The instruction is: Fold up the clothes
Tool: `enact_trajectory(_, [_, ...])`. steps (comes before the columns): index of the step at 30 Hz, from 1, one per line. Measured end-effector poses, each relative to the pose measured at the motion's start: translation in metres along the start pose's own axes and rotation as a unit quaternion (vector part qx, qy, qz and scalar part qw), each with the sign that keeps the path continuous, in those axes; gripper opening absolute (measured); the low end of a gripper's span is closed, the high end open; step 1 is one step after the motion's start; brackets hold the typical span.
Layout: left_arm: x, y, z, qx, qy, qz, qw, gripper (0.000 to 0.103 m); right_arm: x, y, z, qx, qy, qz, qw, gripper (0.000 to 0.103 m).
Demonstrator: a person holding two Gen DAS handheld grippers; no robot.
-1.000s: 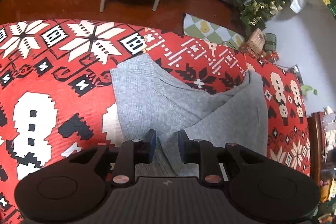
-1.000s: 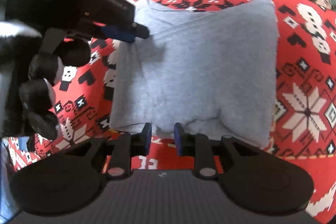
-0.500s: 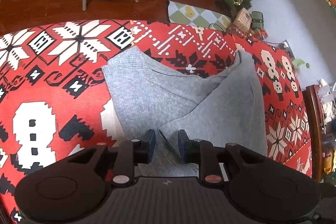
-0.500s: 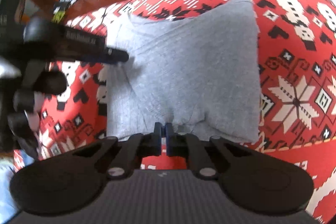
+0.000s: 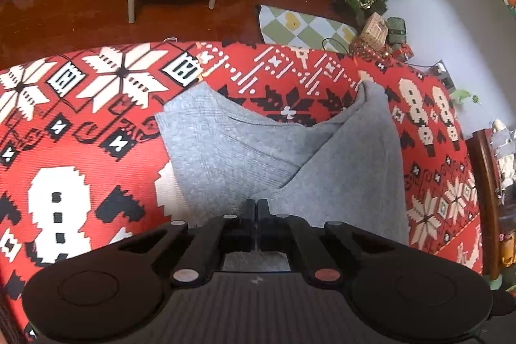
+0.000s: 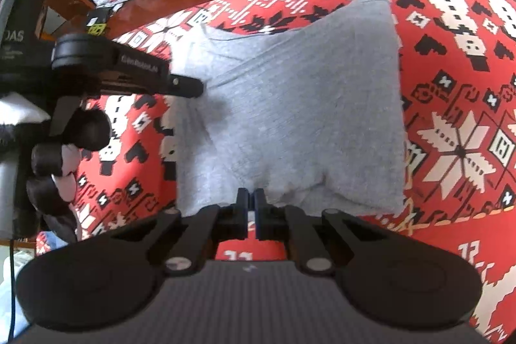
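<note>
Two grippers tilt steeply down over the grey garment (image 5: 338, 176) lying mid-frame on the red patterned cover (image 5: 80, 150). The left gripper (image 5: 257, 208) pinches its near left edge; the right gripper (image 6: 251, 199), jaws pressed together, pinches the near hem. In the right wrist view a gloved hand (image 6: 61, 157) grips the left tool's handle at the left edge.

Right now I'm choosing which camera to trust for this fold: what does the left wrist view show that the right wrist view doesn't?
Only the left wrist view: the green-and-cream checkered floor mat.

Only the right wrist view: the left gripper from outside, the gloved hand holding it.

Both: the grey knit garment on the red patterned blanket, and each camera's own gripper, like the right gripper, shut on its near edge.
</note>
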State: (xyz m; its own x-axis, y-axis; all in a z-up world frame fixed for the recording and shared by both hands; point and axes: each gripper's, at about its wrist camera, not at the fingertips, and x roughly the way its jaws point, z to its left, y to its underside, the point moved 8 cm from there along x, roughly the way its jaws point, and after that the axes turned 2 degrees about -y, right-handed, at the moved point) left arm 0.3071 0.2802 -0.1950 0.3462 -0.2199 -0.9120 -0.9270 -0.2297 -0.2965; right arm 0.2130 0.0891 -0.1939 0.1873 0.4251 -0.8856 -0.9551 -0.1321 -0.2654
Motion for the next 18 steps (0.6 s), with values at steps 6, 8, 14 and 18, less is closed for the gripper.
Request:
enact_trajectory(6, [-0.011,-0.002,0.01,-0.003,-0.01,-0.004,0.9999,0.001,0.0,0.005,0.015,-0.011,-0.018,0.005,1.0,0.002])
enact_trajectory(8, [-0.009,-0.002,0.014,-0.001,-0.019,-0.004,0.9998,0.001,0.004,0.006,0.017,-0.013,-0.02,0.007,1.0,0.002])
enact_trajectory(14, [0.01,0.001,0.024,0.011,-0.054,0.005,0.9984,0.001,0.026,0.008,0.011,0.014,-0.018,0.015,1.0,0.0])
enact_trajectory(18, [0.015,0.001,0.026,0.004,-0.058,0.007,0.9983,0.005,0.03,0.009,0.011,0.012,-0.015,0.021,1.0,0.003])
